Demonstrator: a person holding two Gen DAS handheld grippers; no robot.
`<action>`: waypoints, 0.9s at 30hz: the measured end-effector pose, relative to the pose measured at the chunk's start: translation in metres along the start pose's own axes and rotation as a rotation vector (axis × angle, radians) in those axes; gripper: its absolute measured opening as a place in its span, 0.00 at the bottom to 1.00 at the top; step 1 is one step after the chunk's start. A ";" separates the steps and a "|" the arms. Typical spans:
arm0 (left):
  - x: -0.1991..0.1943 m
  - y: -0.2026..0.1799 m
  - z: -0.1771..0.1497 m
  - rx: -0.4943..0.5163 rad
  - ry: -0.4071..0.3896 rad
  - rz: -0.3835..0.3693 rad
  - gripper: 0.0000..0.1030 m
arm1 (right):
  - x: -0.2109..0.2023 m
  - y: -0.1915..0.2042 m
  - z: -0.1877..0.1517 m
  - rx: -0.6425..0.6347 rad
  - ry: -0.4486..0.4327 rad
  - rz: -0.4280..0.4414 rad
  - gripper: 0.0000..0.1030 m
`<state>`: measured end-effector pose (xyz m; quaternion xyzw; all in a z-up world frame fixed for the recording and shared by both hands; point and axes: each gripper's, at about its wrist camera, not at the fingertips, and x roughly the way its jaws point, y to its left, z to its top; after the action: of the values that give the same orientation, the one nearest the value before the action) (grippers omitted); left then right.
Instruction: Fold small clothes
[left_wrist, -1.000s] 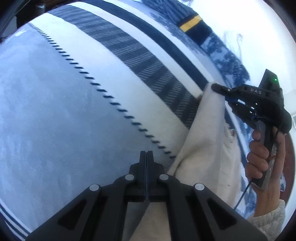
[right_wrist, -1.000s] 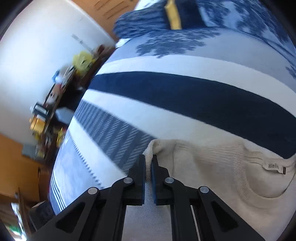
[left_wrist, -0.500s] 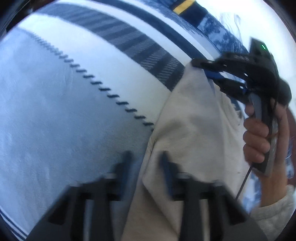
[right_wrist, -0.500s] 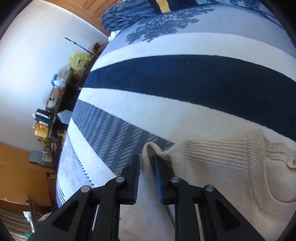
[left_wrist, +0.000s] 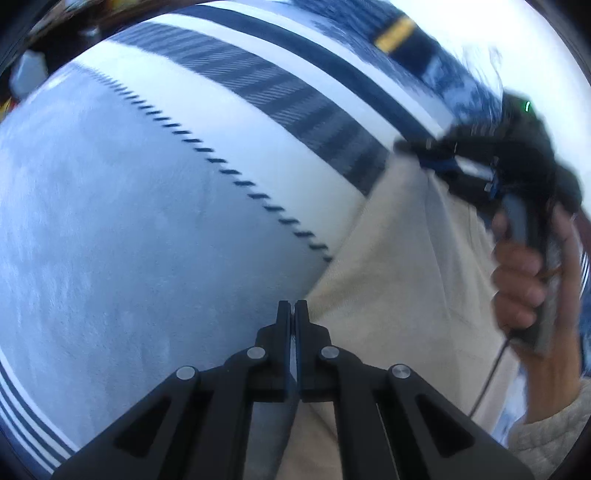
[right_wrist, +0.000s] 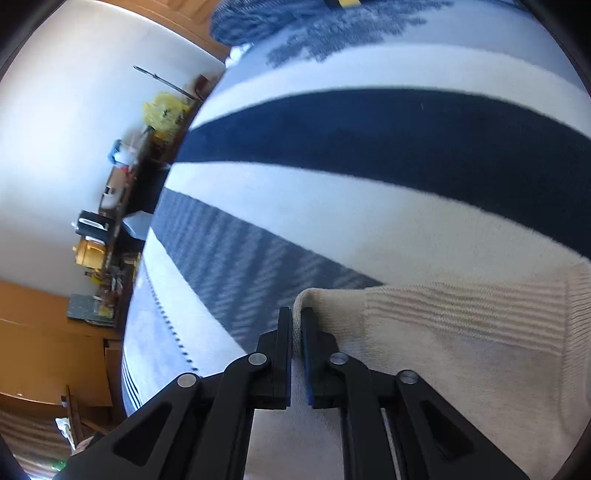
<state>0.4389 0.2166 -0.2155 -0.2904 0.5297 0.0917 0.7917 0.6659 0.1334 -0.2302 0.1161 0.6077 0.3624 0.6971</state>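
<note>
A cream knit sweater (left_wrist: 399, 280) lies on a striped blue and white blanket (left_wrist: 129, 240). My left gripper (left_wrist: 293, 308) is shut on the sweater's near left edge. My right gripper (right_wrist: 296, 317) is shut on a far corner of the sweater (right_wrist: 461, 332), the knit pinched between its jaws. In the left wrist view the right gripper (left_wrist: 410, 147) shows at the upper right, held by a hand (left_wrist: 524, 280), at the sweater's far corner.
The blanket (right_wrist: 369, 155) has a wide navy stripe and a hatched grey band. A patterned blue pillow (right_wrist: 280, 22) lies at the far end. A cluttered shelf (right_wrist: 110, 206) and white wall stand beyond the bed's left edge.
My left gripper opened half a second ago and has shut again on the sweater's edge. My right gripper stays shut on its corner and has shifted slightly with the cloth.
</note>
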 end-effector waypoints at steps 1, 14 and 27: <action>-0.003 0.000 0.001 -0.003 -0.011 0.026 0.04 | -0.003 0.000 -0.001 0.012 -0.003 -0.004 0.10; -0.090 -0.051 -0.035 0.220 -0.312 0.011 0.47 | -0.229 0.010 -0.259 0.054 -0.399 -0.159 0.71; -0.234 -0.076 -0.252 0.500 -0.358 0.039 0.73 | -0.364 0.041 -0.504 0.156 -0.641 -0.345 0.88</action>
<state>0.1765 0.0524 -0.0476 -0.0554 0.3932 0.0235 0.9175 0.1823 -0.2132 -0.0463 0.1721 0.3950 0.1375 0.8919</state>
